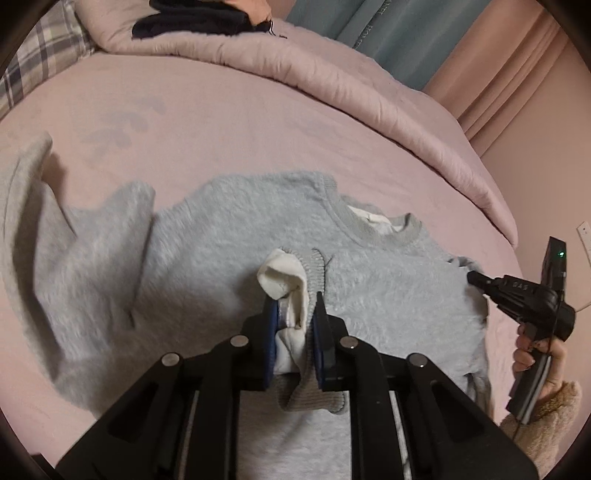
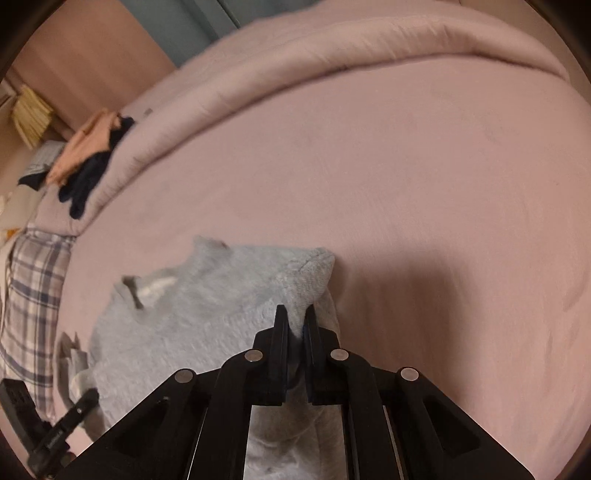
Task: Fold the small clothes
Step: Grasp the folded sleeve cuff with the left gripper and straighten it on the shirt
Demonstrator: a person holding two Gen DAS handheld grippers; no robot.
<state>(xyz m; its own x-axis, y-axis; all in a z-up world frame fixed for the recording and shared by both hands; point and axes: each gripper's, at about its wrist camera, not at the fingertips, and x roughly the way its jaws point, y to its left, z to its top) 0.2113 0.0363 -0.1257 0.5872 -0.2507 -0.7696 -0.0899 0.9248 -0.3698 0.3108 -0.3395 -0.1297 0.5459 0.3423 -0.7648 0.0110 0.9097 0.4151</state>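
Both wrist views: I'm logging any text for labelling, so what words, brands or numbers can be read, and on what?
Teal curtain: a line of pale capital letters, too distorted to read.
Right gripper: small embossed marking on its black body, too small to read.
Left gripper: small white lettering on its body, blurred, unreadable.
Light blue sweater: white neck label, no text legible.

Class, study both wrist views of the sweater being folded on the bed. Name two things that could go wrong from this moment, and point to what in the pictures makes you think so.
1. The left gripper pinches a bunched cuff with its white lining turned out; the sleeve may end up folded lumpy.
2. The right gripper holds only a thin edge of the sweater, so the fuzzy fabric may slip free mid-fold.
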